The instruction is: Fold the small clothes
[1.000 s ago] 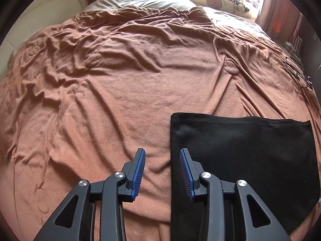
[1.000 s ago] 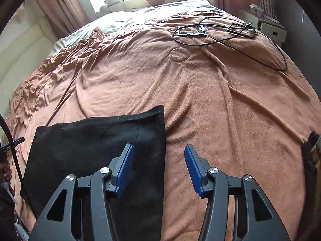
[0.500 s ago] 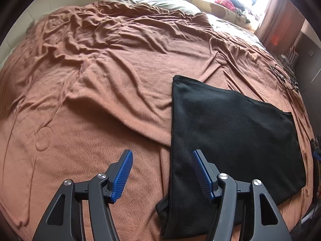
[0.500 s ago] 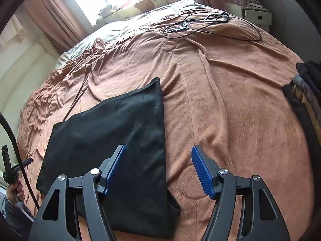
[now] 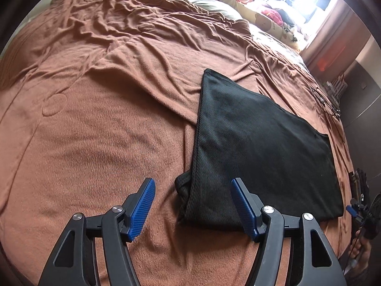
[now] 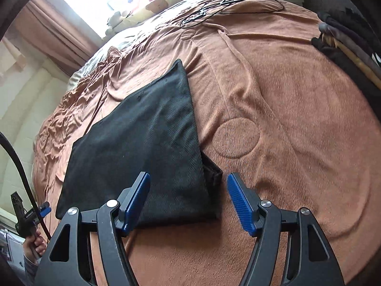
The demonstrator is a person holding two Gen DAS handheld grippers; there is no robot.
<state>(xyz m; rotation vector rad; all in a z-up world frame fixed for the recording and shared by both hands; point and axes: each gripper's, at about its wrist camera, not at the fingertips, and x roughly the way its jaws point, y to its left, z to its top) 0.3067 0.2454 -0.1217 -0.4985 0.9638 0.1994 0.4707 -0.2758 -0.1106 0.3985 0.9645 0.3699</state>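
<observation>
Wide bed [image 5: 95,143] under a wrinkled brown blanket [image 6: 297,119], black folded garment [image 5: 257,147] flat on it, stack of clothes [image 6: 345,45] at 2 o'clock, cables [image 6: 226,4] at 12 o'clock, left tool [image 5: 193,205] and right tool [image 6: 188,197] both spread apart, holding nothing, above the garment's near corners

The garment [image 5: 262,147] is black with a fine woven texture. The blanket [image 5: 107,131] is plain rust-brown. Both grippers have blue ribbed pads [image 6: 240,205] on black arms.
</observation>
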